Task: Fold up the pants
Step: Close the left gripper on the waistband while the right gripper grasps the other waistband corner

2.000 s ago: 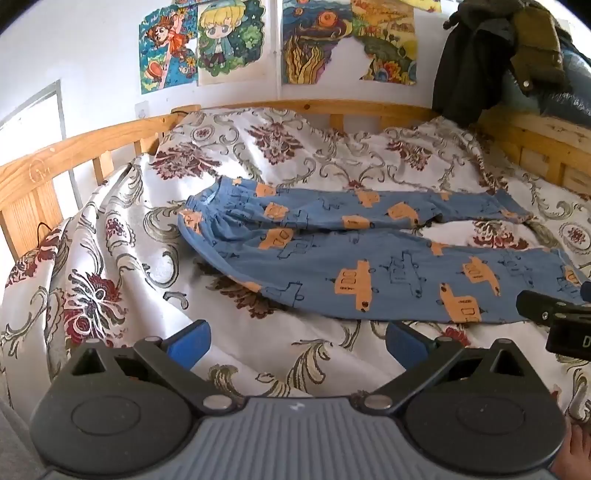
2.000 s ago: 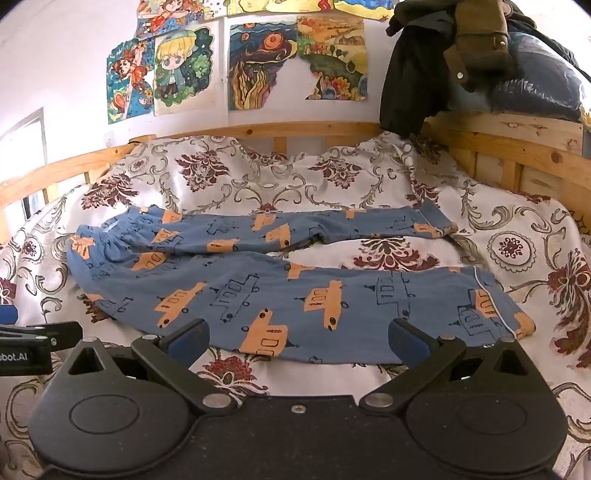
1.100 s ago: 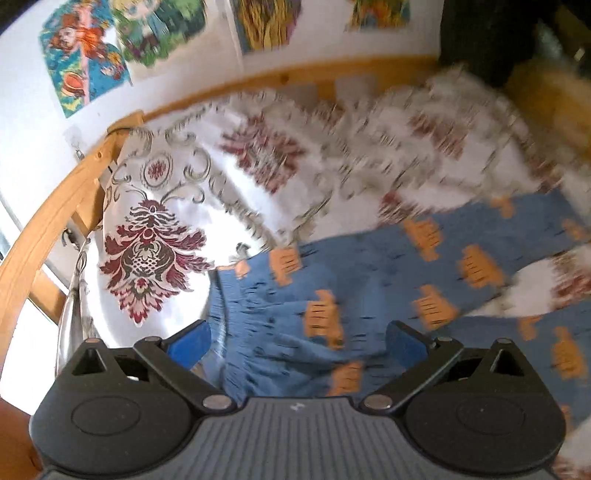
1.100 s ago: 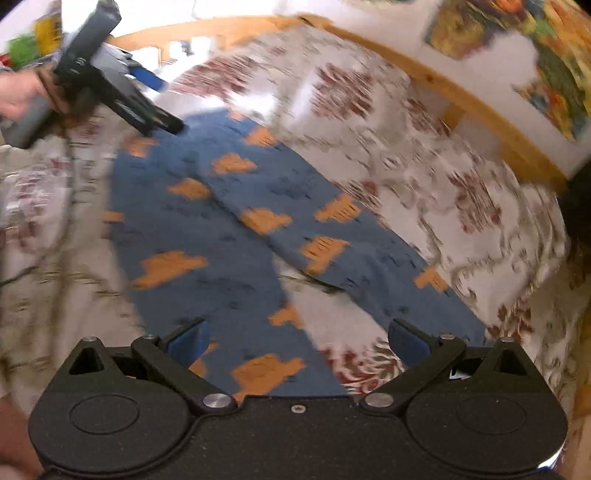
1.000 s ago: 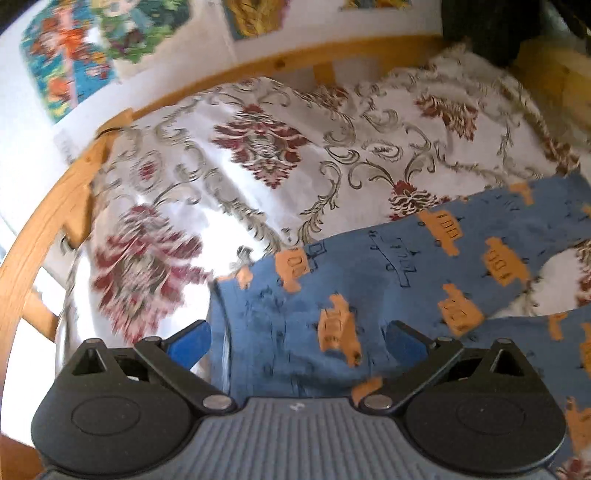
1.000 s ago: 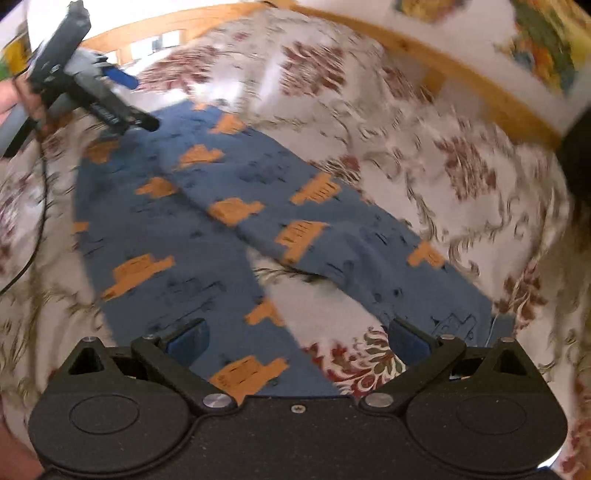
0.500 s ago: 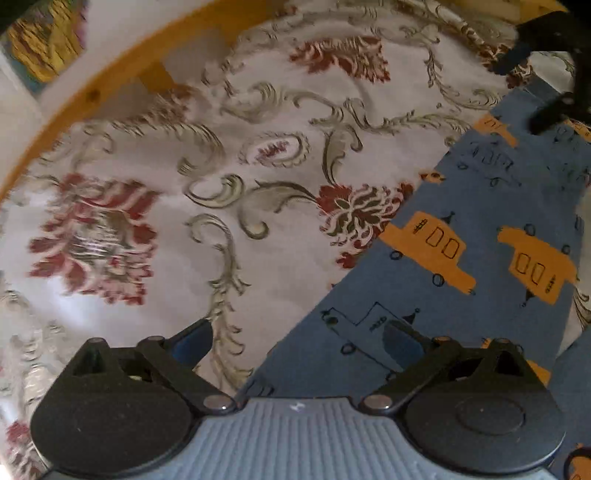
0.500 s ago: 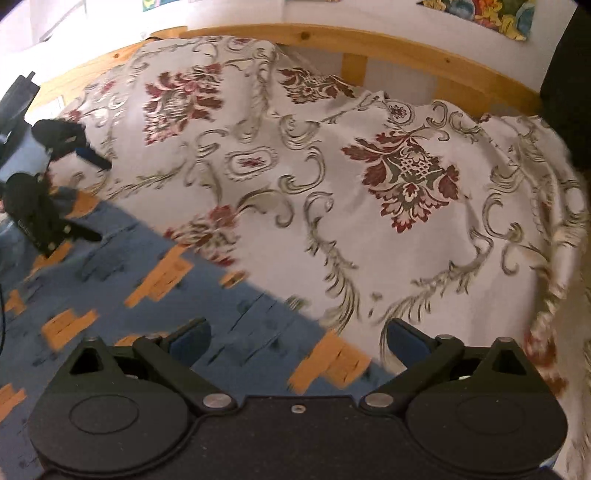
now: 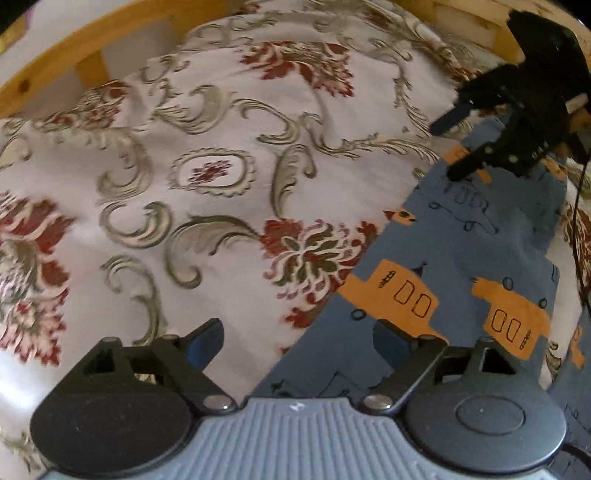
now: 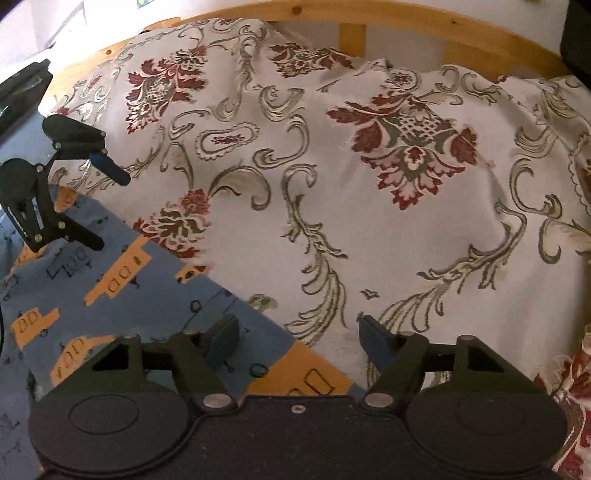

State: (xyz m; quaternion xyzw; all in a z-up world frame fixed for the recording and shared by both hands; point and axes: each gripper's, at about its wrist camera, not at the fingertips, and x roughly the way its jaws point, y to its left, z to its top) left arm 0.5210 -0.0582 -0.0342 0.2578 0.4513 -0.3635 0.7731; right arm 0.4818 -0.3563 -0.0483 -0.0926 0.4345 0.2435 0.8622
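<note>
Blue cotton pants with orange buses lie under my left gripper and right gripper, fingers spread wide astride the leg's edge on the floral bedspread.

pants: on bedspread, far edge w/ both tongs
left tongs: at waist end, straddling edge
right tongs: at leg end, same edge
bed rail: behind bedspread
</note>
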